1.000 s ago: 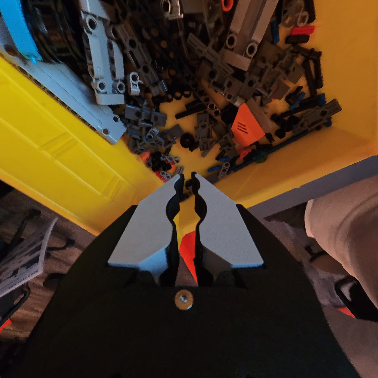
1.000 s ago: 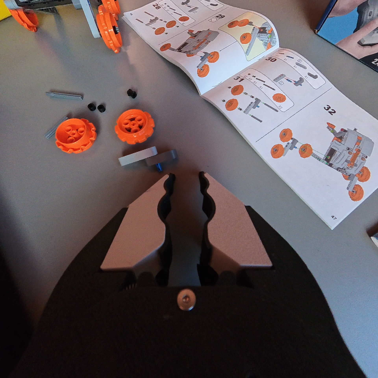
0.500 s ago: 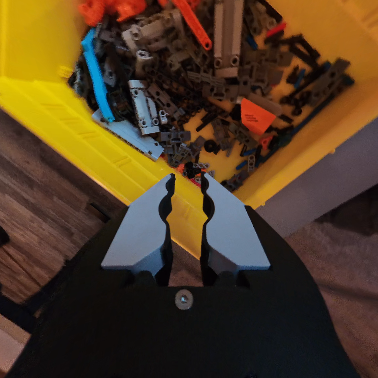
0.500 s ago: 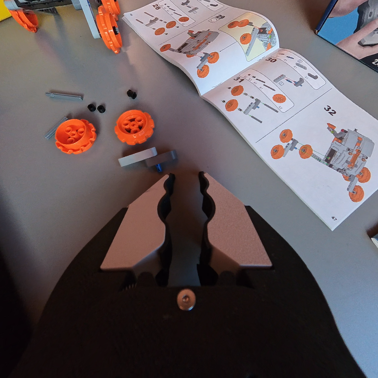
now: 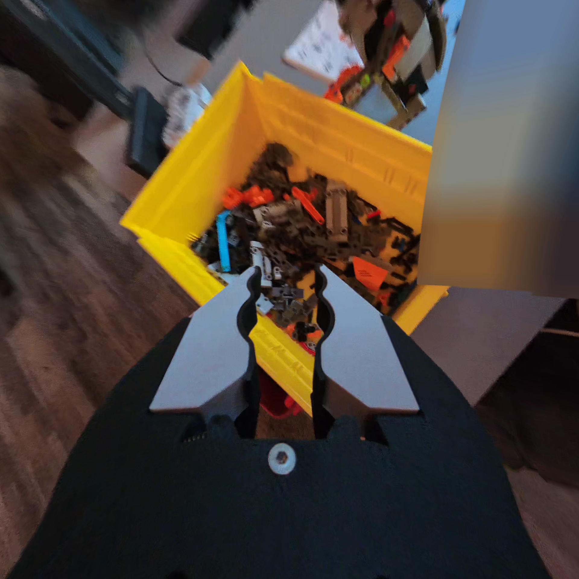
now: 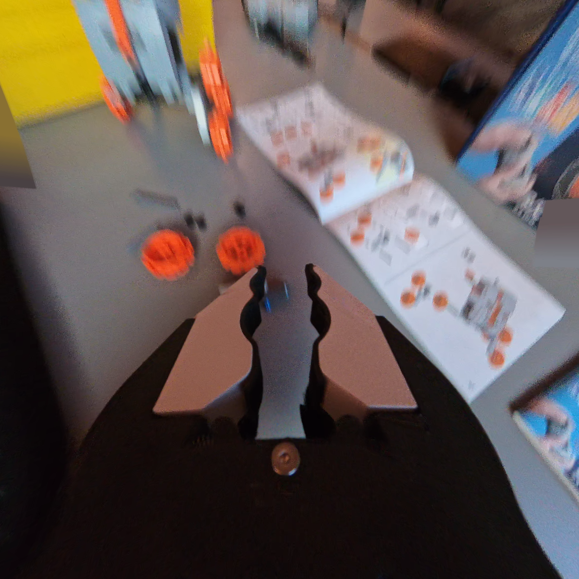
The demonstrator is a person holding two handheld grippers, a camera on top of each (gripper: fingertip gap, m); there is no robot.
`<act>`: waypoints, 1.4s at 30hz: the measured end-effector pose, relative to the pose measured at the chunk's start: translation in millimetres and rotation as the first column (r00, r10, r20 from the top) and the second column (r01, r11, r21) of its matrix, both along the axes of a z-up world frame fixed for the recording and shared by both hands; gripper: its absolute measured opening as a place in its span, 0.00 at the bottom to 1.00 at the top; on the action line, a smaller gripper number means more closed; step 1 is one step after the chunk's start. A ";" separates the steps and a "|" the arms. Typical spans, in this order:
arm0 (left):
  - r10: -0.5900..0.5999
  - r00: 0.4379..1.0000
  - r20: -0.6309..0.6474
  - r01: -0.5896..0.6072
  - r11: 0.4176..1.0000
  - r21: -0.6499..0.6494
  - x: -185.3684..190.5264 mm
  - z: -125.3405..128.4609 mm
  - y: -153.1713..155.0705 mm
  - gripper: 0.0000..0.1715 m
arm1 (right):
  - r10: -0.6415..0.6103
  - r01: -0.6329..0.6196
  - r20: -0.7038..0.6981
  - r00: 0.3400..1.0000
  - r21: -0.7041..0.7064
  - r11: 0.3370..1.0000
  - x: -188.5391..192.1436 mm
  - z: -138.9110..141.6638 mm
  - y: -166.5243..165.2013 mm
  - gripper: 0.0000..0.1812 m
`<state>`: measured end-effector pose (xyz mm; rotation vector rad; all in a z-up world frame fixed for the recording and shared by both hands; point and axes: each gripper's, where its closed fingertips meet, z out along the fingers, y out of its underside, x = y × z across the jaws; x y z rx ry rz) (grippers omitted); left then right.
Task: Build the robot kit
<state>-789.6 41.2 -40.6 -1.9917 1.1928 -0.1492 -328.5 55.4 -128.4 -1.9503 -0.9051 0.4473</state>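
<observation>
My left gripper (image 5: 287, 272) is open and empty, held above the near wall of a yellow bin (image 5: 219, 150) filled with several grey, black and orange building-toy parts (image 5: 300, 232). My right gripper (image 6: 284, 269) is open and empty, low over the grey table (image 6: 78, 282). A small grey piece with a blue pin (image 6: 275, 293) lies just between its fingertips. Two orange wheels (image 6: 239, 248) (image 6: 166, 257) lie just beyond, with small black pins (image 6: 195, 220) and a grey axle (image 6: 156, 198). This view is blurred.
An open instruction booklet (image 6: 407, 250) lies to the right on the table. A partly built grey and orange model (image 6: 175, 72) stands at the back; it also shows in the left wrist view (image 5: 391, 62). Blue boxes (image 6: 532, 109) sit at the right. Wood floor (image 5: 62, 313) lies left of the bin. Some 50 centimetres of space lies between my two pairs of fingers.
My left gripper has pulled back and up from the bin and opened wider. My right gripper, still until now, has moved forward and tilted, so the grey piece is between its tips.
</observation>
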 end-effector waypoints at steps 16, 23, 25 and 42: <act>0.192 0.780 0.596 -0.477 0.799 0.367 -103.4 42.5 -128.4 0.47 | 0.911 -0.927 0.176 0.373 0.040 0.372 -418.3 120.6 -28.8 0.04; 0.309 0.744 0.593 -0.576 0.747 0.333 -152.7 20.9 -156.9 0.45 | 0.934 -0.982 0.334 0.124 -0.096 0.165 -495.9 12.0 -49.4 0.03; 0.338 0.742 0.579 -0.595 0.729 0.337 -165.7 14.1 -160.4 0.45 | 0.934 -0.985 0.349 0.075 -0.122 0.125 -498.1 -0.7 -48.4 0.04; 0.350 0.690 0.634 -0.632 0.718 0.292 -199.0 -10.5 -165.1 0.41 | 0.914 -0.975 0.341 -0.219 -0.115 -0.190 -510.7 -17.4 -88.1 0.12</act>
